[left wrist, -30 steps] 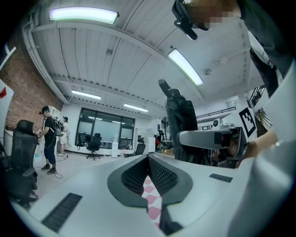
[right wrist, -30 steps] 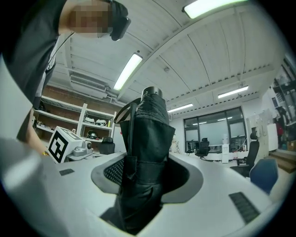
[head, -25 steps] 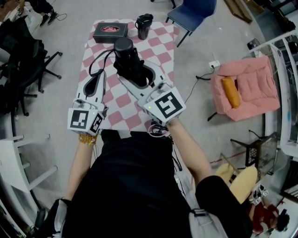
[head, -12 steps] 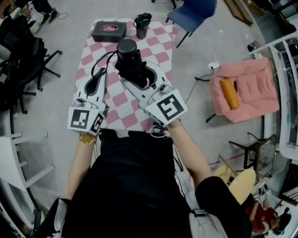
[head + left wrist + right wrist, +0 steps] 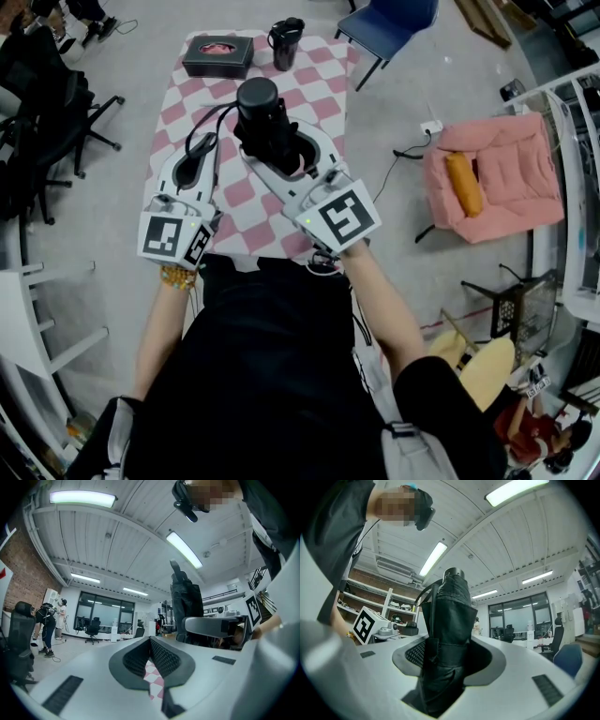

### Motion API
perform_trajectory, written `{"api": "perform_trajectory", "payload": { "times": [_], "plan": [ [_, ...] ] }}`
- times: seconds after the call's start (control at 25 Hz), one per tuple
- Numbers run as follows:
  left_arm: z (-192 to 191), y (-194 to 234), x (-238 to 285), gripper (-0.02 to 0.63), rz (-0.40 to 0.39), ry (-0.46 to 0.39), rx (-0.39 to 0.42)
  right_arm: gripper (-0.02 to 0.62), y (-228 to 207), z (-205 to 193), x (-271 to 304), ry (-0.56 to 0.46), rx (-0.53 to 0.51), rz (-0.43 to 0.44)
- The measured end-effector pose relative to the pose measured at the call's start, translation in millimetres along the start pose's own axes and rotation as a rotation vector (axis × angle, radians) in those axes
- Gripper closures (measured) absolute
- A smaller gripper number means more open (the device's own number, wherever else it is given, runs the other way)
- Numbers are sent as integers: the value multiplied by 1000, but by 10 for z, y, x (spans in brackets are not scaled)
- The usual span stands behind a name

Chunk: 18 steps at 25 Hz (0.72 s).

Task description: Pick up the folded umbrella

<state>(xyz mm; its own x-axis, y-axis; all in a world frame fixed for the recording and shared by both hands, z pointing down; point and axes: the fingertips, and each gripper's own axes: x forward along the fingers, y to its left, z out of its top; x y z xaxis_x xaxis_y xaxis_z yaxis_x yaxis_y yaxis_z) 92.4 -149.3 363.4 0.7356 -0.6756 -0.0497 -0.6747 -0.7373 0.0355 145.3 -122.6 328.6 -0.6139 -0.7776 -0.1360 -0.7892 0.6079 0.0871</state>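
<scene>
Umbrella (image 5: 261,117) gripped! Right claw (image 5: 281,155) pinched it upright round its middle, over the checked desk (image 5: 323,84); whether it hung clear, I couldn't tell. Left claw (image 5: 190,167) sat beside, pressed together, empty. Pick-up looked all but done: just lift away.

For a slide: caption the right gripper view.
Right gripper shut on the folded black umbrella, ceiling lights overhead.

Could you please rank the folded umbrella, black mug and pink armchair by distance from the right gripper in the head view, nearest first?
1. Folded umbrella: clamped by the right gripper.
2. Black mug: far edge of the table.
3. Pink armchair: floor, far right.
</scene>
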Motion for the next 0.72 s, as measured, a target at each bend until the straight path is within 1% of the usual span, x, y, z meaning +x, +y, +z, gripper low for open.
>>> {"api": "perform_trajectory", "payload": {
  "times": [0.36,0.72],
  "plan": [
    [23,-88,30,592,-9,-3,1,382,-54,50,-85,-11,-26,-23],
    [33,-179,88,592,-25,-2,5,382,-118,39,-181,-5,-22,-48]
  ]
}}
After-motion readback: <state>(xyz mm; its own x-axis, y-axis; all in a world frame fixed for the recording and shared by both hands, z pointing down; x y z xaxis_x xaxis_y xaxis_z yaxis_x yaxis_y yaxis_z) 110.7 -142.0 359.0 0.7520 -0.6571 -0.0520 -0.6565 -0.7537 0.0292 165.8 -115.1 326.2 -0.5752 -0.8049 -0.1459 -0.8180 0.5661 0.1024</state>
